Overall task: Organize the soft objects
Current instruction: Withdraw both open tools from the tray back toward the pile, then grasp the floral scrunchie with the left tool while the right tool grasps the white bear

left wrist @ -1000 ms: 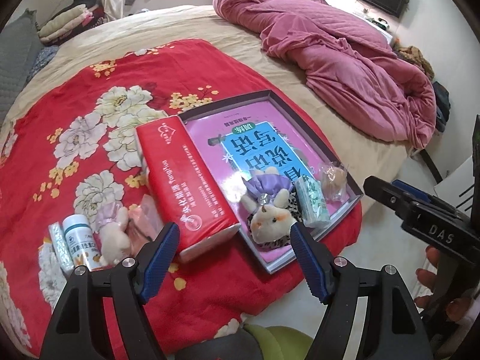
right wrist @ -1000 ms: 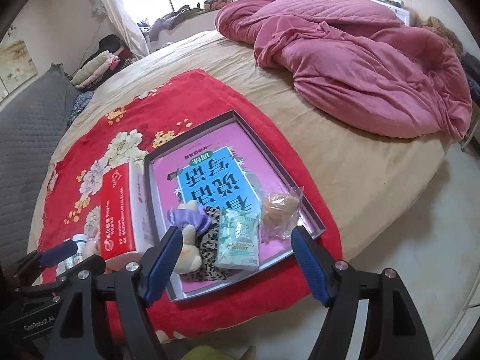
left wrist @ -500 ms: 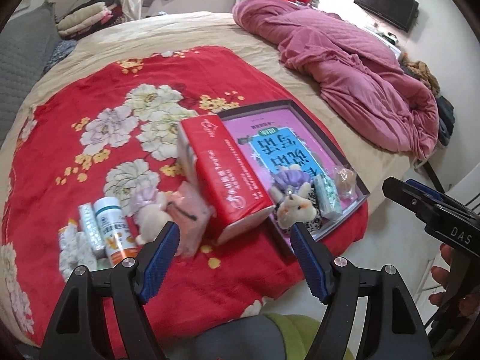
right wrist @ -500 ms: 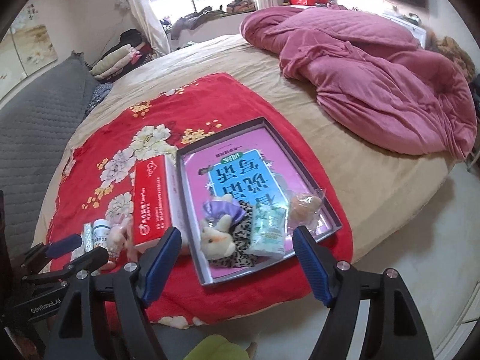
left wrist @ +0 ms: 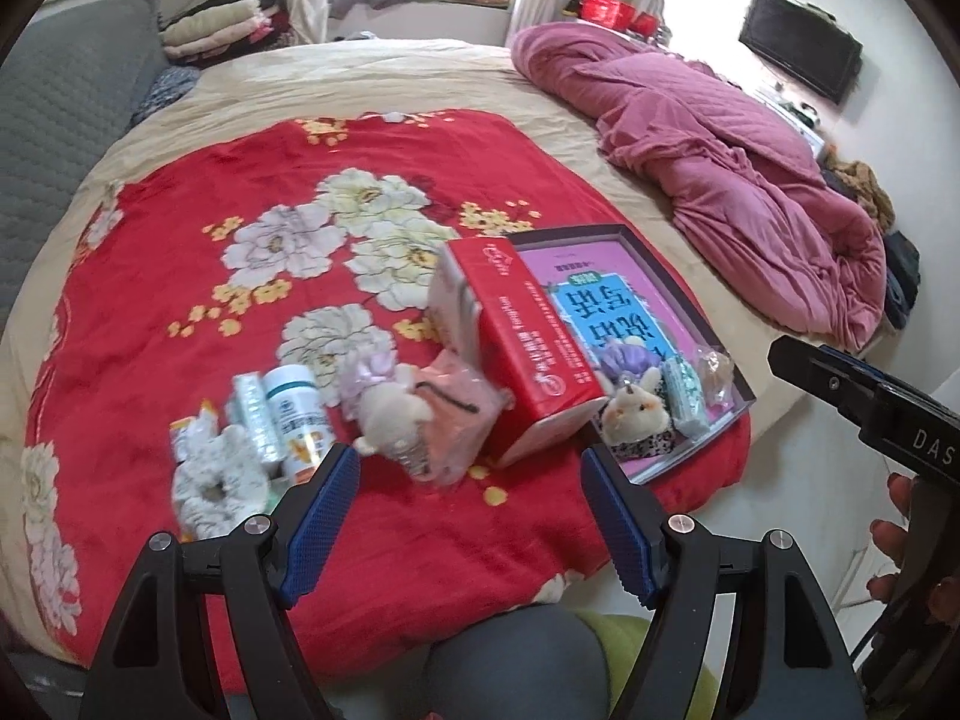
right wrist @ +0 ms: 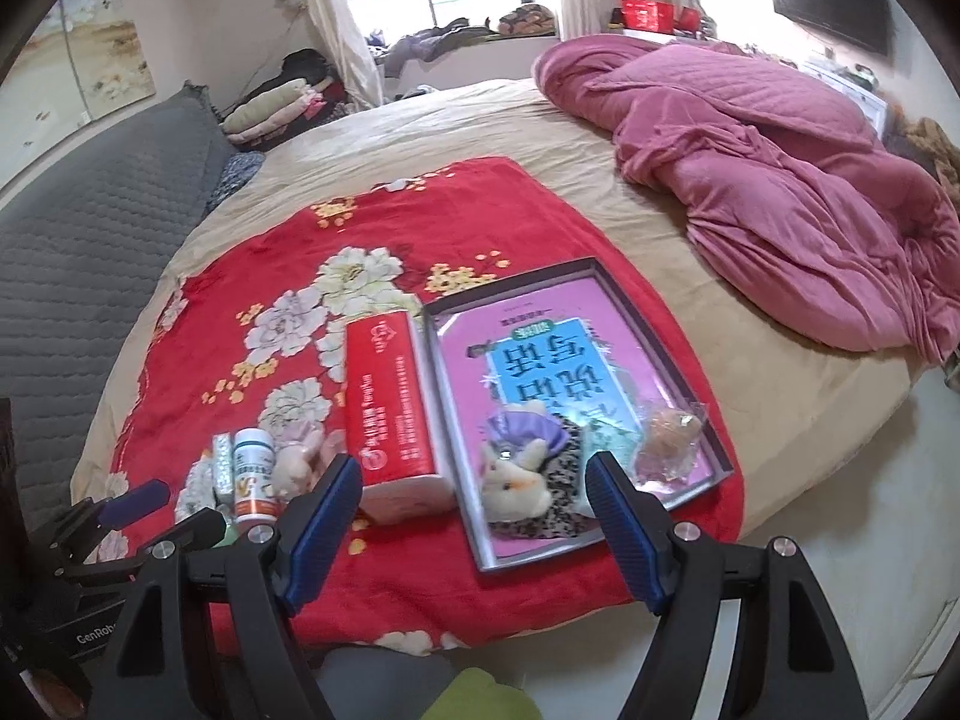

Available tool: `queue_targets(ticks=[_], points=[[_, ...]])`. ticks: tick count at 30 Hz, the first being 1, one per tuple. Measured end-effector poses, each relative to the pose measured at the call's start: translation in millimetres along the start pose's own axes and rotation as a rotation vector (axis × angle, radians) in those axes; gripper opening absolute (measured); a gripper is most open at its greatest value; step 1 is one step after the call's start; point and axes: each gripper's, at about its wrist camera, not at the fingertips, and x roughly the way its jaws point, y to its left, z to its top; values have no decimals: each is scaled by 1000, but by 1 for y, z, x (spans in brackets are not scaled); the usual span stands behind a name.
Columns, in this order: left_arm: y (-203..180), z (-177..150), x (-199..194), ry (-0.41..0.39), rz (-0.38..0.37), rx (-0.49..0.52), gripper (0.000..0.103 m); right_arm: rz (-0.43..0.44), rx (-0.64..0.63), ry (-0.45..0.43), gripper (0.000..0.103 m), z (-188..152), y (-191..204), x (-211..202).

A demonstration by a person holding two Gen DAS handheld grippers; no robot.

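Left wrist view: the tray [left wrist: 717, 354] already holds a plush bunny [left wrist: 637, 414] and two small packets. Beyond the red tissue pack [left wrist: 528, 348] beside it, another plush toy [left wrist: 390, 405] and a white scrunchie [left wrist: 219, 483] remain. Left gripper [left wrist: 471, 516] and right gripper [right wrist: 477, 516] gape empty.

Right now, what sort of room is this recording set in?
Almost certainly a lived-in bedroom: a large bed with a rumpled pink quilt, a wall-mounted TV, and folded bedding stacked near the window.
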Motion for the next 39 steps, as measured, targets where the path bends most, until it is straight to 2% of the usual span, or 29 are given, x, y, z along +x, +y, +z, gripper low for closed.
queue_targets(ticks=[22, 31, 39], points=[[106, -11, -61, -84, 103, -162, 77, 89, -127, 0, 76, -7, 88, -3], [138, -23, -66, -78, 124, -214, 77, 109, -193, 6, 76, -14, 116, -3], [163, -42, -52, -44, 134, -264, 77, 124, -228, 26, 76, -23, 132, 10]])
